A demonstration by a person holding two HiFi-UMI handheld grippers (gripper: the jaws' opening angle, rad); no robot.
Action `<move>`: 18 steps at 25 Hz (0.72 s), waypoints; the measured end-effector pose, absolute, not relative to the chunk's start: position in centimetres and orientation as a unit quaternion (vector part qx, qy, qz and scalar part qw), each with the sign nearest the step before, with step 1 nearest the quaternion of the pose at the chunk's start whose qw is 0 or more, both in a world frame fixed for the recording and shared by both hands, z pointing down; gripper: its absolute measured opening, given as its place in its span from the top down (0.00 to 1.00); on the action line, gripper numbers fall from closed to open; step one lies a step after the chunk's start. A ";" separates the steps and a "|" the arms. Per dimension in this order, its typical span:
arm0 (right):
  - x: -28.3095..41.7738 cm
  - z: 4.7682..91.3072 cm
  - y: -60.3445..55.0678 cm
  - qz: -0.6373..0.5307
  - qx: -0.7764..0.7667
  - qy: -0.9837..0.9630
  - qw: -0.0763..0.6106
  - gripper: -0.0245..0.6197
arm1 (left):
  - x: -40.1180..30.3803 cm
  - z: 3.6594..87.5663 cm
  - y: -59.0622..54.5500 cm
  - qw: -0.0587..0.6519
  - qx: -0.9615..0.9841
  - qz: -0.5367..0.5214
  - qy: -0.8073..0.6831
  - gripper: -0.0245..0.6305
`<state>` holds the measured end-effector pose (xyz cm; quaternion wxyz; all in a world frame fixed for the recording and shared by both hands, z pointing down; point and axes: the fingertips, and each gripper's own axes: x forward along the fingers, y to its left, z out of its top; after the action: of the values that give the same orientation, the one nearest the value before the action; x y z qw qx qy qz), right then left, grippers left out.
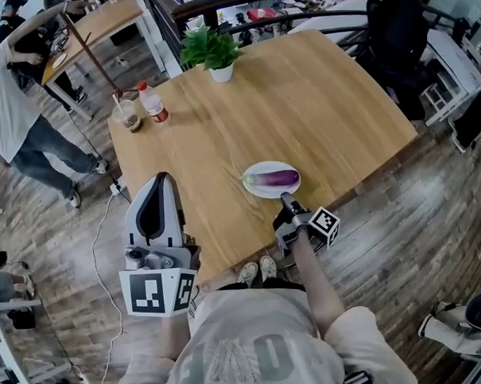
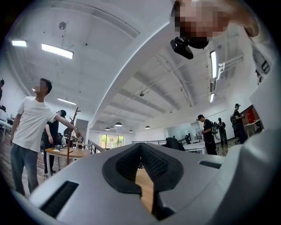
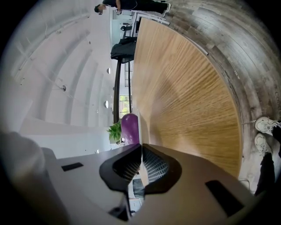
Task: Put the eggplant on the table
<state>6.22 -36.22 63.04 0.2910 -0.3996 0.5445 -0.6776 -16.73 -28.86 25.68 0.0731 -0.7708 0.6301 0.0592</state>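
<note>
Resting place of the eggplant [image 1: 274,179]: on the white plate [image 1: 263,192], lengthwise from 9 to 3 o'clock in my head view, its green cap at the 9 o'clock end.
Plate: on the wooden table [image 1: 308,103], close to the near edge, at about 5 o'clock from the tabletop's middle.
Right gripper [image 1: 285,199]: jaws pressed together with nothing between them. The tip sits at the plate's 5 o'clock rim, and I cannot tell whether it touches.
Right gripper view: the closed tips [image 3: 141,147] point along the tabletop [image 3: 184,96], which fills the frame from 12 to 4 o'clock. The purple eggplant [image 3: 130,128] shows just past the tips at 11 o'clock, apart from them.
Left gripper [image 1: 163,177]: at 8 o'clock from the plate, over the table's near-left edge, well apart from the eggplant.
Left gripper view: tips [image 2: 140,146] closed on each other and gripping nothing — only a sliver of wood shows beneath where they meet, with ceiling lights above.
Other things on the table: a potted plant [image 1: 211,49] at the far edge at 11 o'clock; a red-capped bottle [image 1: 154,102] and a glass [image 1: 129,115] side by side near the 9 o'clock edge.
Bystander: a person [image 1: 14,98] stands on the floor off the table's 9 o'clock side.
</note>
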 end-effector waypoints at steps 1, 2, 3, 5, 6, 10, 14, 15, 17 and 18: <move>6.1 63.4 -36.4 -0.678 -0.400 0.544 0.289 0.92 | -16.8 25.8 -28.9 0.072 -0.770 0.058 0.631 0.95; 6.1 63.7 -36.5 -0.678 -0.401 0.545 0.288 0.92 | -16.9 25.9 -28.9 0.071 -0.770 0.057 0.632 0.95; 6.0 63.9 -36.5 -0.678 -0.402 0.545 0.286 0.92 | -17.0 26.0 -29.0 0.071 -0.769 0.056 0.633 0.95; 5.8 64.2 -36.6 -0.680 -0.402 0.543 0.285 0.92 | -17.1 26.0 -29.0 0.071 -0.768 0.054 0.634 0.95; 5.6 64.2 -36.5 -0.682 -0.402 0.540 0.285 0.92 | -17.2 26.0 -29.0 0.071 -0.768 0.053 0.635 0.95; 5.4 64.7 -36.4 -0.688 -0.404 0.534 0.280 0.92 | -17.3 26.0 -28.9 0.069 -0.765 0.050 0.638 0.95; 5.4 65.4 -36.2 -0.693 -0.407 0.527 0.277 0.92 | -17.2 26.1 -29.0 0.069 -0.765 0.047 0.638 0.95; 5.5 65.5 -36.2 -0.694 -0.408 0.524 0.276 0.92 | -17.1 26.1 -29.0 0.069 -0.765 0.047 0.638 0.95; 5.5 65.7 -36.3 -0.697 -0.409 0.520 0.276 0.92 | -17.1 26.2 -29.1 0.069 -0.766 0.047 0.638 0.95; 5.5 65.7 -36.3 -0.699 -0.409 0.518 0.277 0.92 | -17.0 26.1 -29.1 0.069 -0.766 0.047 0.637 0.95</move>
<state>5.50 -36.28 65.71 0.2766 -0.4091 0.5178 -0.6986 -17.01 -29.06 26.14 0.0695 -0.7660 0.6374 0.0474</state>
